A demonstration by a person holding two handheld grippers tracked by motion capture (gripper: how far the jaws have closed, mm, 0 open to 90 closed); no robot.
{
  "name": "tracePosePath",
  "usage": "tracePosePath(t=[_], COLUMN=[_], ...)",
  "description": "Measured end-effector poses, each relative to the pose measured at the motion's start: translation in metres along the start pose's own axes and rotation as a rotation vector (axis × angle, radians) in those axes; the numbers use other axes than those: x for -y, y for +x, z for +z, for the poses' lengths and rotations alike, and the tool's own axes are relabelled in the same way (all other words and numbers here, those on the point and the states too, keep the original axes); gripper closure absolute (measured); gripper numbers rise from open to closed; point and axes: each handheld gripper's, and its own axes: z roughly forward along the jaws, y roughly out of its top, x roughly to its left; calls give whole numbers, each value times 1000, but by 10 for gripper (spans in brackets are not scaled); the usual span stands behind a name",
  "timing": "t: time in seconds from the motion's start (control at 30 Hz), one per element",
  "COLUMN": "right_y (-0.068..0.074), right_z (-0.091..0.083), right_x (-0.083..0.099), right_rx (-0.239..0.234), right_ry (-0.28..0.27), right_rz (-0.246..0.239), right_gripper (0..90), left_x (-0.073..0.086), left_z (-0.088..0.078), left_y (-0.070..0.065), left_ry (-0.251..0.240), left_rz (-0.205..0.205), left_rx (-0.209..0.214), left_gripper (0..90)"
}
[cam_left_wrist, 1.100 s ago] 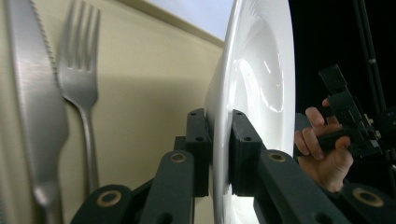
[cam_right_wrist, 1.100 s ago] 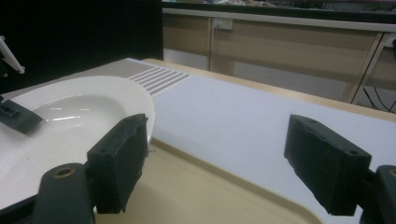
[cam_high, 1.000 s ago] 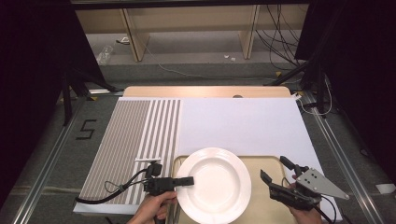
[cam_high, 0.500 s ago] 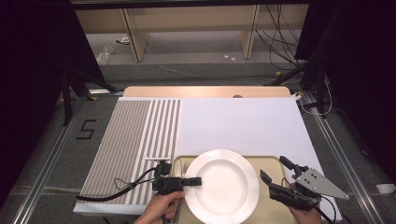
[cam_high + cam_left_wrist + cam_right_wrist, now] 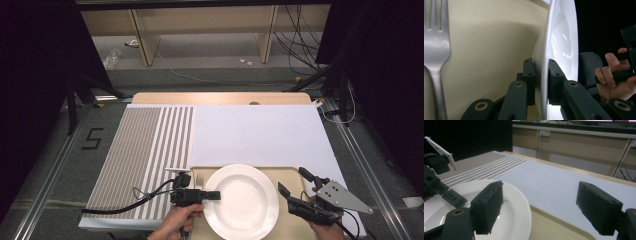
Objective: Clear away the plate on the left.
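A white plate (image 5: 241, 200) lies on a beige tray (image 5: 285, 172) at the table's near edge. My left gripper (image 5: 217, 195) points right and is shut on the plate's left rim; in the left gripper view its jaws (image 5: 541, 72) pinch the rim of the plate (image 5: 564, 37) from both sides. A silver fork (image 5: 199, 179) lies on the tray just left of the plate, beside the gripper. My right gripper (image 5: 291, 179) hovers open over the tray's right end, close to the plate's right rim, with nothing between its fingers (image 5: 489, 205).
A grey-and-white striped mat (image 5: 145, 150) covers the table's left part and a plain white sheet (image 5: 255, 135) the middle and right. The left gripper's cable (image 5: 125, 205) trails across the striped mat. Shelving and loose cables lie beyond the table's far edge.
The left gripper has slid the plate a little to the right across the tray, toward the right gripper. The right gripper has stayed where it was.
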Motion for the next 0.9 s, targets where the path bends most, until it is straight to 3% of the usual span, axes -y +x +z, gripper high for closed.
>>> tracePosePath(t=[0.27,0.57,0.83,0.9], right_y=[0,1,1,2], right_z=[1,1,1,1], right_x=[0,0,0,0], right_rx=[-1,-5,-7,-9], right_ry=[-1,0,3,4], right_rz=[-1,-3,-6,-6], right_gripper=[223,223,223,223], left_x=[0,-1,-3,-4], left_z=[8,12,10,9], left_y=[3,9,9,8], left_ry=[30,49,63,80], left_rz=[1,-34,-5,-2], left_rx=[-17,-12,-41,-23], left_gripper=[788,785,773,728])
